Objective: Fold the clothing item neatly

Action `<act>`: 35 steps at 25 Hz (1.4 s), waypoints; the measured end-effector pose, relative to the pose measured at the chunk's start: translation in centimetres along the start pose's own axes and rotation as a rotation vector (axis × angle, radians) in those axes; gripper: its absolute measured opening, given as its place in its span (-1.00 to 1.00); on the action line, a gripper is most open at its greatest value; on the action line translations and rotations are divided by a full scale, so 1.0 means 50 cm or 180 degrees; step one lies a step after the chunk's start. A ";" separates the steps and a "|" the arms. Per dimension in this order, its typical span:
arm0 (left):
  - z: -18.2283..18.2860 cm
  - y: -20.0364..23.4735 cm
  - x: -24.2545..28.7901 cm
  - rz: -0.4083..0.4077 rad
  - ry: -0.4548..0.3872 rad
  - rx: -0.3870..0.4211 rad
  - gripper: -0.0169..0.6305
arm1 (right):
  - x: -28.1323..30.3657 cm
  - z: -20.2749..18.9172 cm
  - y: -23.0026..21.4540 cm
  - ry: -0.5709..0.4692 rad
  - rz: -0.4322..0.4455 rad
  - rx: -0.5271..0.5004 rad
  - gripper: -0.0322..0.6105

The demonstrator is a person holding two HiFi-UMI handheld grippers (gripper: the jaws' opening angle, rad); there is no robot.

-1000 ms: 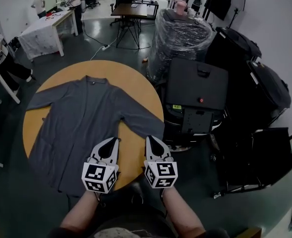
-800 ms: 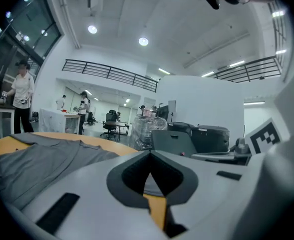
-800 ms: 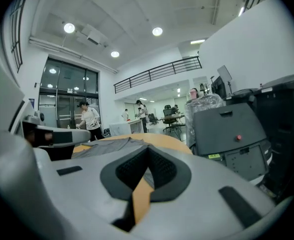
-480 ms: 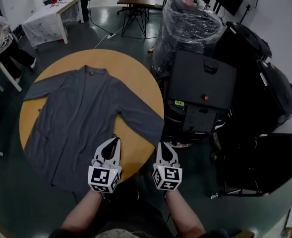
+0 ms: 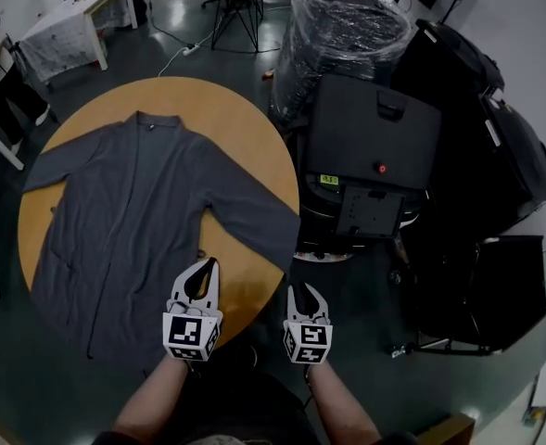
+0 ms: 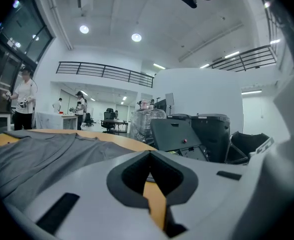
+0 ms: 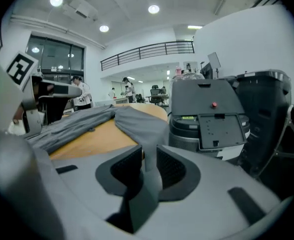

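The right tongs [image 5: 305,292] and left tongs [image 5: 209,267] have dropped toward the worktop [image 5: 245,137] edge, the right just opening on nothing, the left clenched empty; the grey cardigan [image 5: 133,211] lies spread flat on the worktop, unfolded, so a sleeve grab seems next.

We're holding both grippers side by side at the lower centre of the frame, forearms [image 5: 147,401] reaching in from the bottom edge. The left gripper [image 5: 209,265] is pointing up-frame, its jaws pressing together. The right gripper [image 5: 307,292] has just been opening its jaws, which are standing slightly apart and pinching nothing.
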State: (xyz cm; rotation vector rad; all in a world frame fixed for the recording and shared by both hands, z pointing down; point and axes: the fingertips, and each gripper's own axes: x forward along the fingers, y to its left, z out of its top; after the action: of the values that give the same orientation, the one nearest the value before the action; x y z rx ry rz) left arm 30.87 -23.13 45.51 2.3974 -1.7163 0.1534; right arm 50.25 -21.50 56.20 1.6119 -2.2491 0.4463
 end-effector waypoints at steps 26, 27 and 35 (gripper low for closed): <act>-0.070 0.020 0.050 0.0212 0.0300 -0.0074 -0.92 | 0.125 -0.144 -0.010 0.0574 0.0086 -0.0628 -0.44; -0.070 0.018 0.051 0.0215 0.0297 -0.0067 -0.92 | 0.128 -0.137 -0.014 0.0538 0.0052 -0.0648 -0.44; -0.065 0.007 0.058 0.0239 0.0289 -0.0041 -0.92 | 0.146 -0.080 -0.043 0.0323 0.0030 -0.0538 -0.80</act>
State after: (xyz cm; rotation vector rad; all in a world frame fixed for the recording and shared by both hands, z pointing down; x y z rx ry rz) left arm 31.59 -25.22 49.27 2.2810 -1.7613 0.2570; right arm 50.46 -26.54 63.14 1.4617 -2.1574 0.3230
